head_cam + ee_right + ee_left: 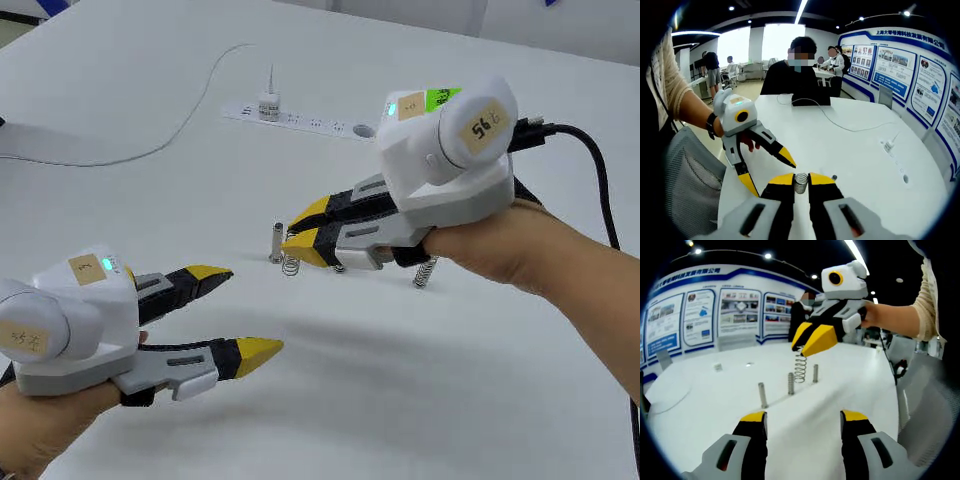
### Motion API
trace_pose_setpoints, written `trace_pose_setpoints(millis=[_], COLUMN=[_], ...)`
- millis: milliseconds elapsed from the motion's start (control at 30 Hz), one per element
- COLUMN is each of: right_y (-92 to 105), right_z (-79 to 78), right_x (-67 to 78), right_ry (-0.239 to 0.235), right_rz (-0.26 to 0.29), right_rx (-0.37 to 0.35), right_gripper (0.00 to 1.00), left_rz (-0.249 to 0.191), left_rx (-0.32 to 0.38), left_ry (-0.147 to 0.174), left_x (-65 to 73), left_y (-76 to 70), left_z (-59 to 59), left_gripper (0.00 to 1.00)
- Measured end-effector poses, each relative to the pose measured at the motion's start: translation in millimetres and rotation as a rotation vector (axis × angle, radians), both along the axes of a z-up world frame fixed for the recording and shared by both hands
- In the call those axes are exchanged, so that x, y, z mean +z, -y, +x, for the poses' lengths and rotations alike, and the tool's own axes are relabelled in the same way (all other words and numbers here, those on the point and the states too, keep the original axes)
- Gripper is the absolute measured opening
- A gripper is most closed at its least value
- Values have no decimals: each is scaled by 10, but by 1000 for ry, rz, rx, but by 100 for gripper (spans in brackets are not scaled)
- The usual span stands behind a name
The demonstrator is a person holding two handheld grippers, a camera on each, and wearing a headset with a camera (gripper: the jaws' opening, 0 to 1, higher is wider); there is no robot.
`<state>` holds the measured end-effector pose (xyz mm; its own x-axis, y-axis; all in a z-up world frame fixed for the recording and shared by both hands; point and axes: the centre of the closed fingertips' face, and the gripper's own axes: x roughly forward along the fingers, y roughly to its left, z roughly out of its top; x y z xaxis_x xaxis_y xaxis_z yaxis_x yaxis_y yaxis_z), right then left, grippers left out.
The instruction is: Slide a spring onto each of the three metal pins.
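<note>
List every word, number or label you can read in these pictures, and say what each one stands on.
"56": handwritten on the tan sticker on the right gripper; the mark after it is unclear.
On the left gripper, the small stickers: writing too faint to read.
On the wall posters and the blue banner above them: print too small and blurred to read.
</note>
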<state>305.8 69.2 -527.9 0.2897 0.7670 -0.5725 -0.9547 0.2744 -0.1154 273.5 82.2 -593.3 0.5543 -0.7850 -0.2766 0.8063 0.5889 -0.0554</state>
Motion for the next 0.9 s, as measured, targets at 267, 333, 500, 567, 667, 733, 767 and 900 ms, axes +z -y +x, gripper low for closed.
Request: trace_pose_setpoints(millis=[267,333,500,567,667,733,767,900], right_y=[-25,-31,-45,-52,-71,-85,-90,-108], right_z=[215,279,427,472,570,612,629,722], right_x=[20,26,32,25,17,1,-6,-67], right_ry=[13,19,23,26,26,29,27,23], right_rz=[13,13,23,22,30,28,29,29], right_rx=[-44,-50,-71,-80,-92,-104,-108,-127], right_gripper=[11,11,11,11,11,11,11,11], left_rz=[-3,-5,-1,-3,-3,-3,-3,-3], left_rx=[7,8,9,9,11,14,15,19], left_ry=[-4,-6,-11,-10,-10,-11,-11,-11], left_x=[-7,-10,-26,-23,-22,-24,-25,-28], left_y=[-20,-23,-27,-24,-29,-36,-39,-57], left_z=[10,10,12,14,20,24,26,30], left_gripper=[61,61,60,60,60,60,60,60])
